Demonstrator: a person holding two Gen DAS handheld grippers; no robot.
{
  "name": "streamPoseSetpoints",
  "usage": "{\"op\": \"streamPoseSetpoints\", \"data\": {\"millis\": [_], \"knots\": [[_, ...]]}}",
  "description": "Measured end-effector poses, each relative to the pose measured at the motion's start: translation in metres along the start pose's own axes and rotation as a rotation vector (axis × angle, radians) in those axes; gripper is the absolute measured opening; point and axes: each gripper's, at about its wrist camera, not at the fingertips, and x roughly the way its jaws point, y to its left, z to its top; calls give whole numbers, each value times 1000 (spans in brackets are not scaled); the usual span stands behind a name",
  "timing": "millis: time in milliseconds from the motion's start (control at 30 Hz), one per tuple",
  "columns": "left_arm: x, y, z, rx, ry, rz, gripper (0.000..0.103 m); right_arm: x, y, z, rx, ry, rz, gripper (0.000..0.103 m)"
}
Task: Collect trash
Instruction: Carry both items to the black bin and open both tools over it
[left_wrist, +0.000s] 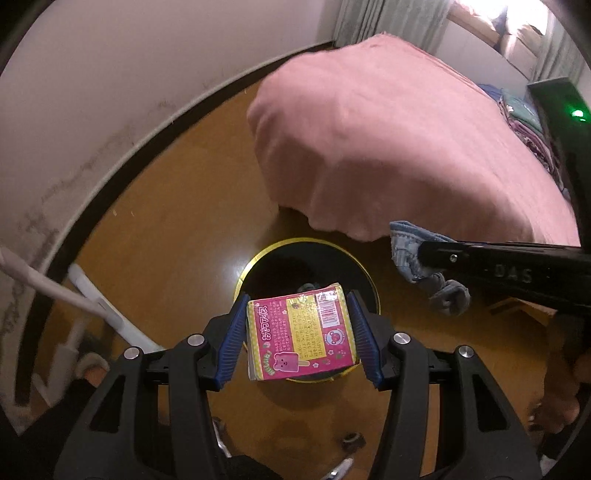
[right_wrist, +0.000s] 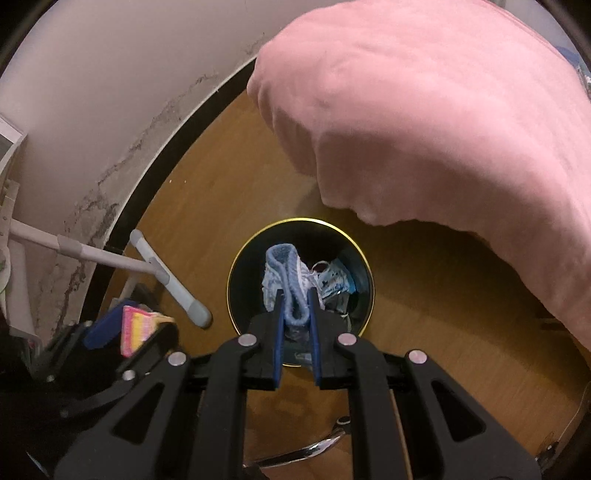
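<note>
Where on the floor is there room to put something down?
Bare wood floor lies between the wall's dark baseboard and the pink blanket, beyond the black bin. It's crowded left of the bin by the white mop.

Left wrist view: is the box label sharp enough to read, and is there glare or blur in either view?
Left wrist view: the pink box in the left gripper is fairly sharp, its print too small to read; the window is blown out, with glare on the floor. Right wrist view: evenly lit, the bin dim inside, fisheye bending the wall.
</note>
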Motion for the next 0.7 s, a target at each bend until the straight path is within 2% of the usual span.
{"op": "streamPoseSetpoints", "data": {"millis": [233, 333, 367, 467, 700], "knots": [[8, 1, -12, -32, 22, -27, 53, 0, 5, -2, 1, 6, 2, 12], [5, -2, -14, -13, 11, -12, 53, 0, 6, -1, 0, 4, 1, 12], [5, -3, -14, -9, 9, -12, 54, 0, 7, -1, -1, 4, 3, 12], [2, -3, -13, -11, 3, -19, 68, 2, 7, 0, -2, 2, 7, 12], [-6, -2, -14, -16, -11, -10, 70, 4, 10, 0, -14, 2, 13, 12]]}}
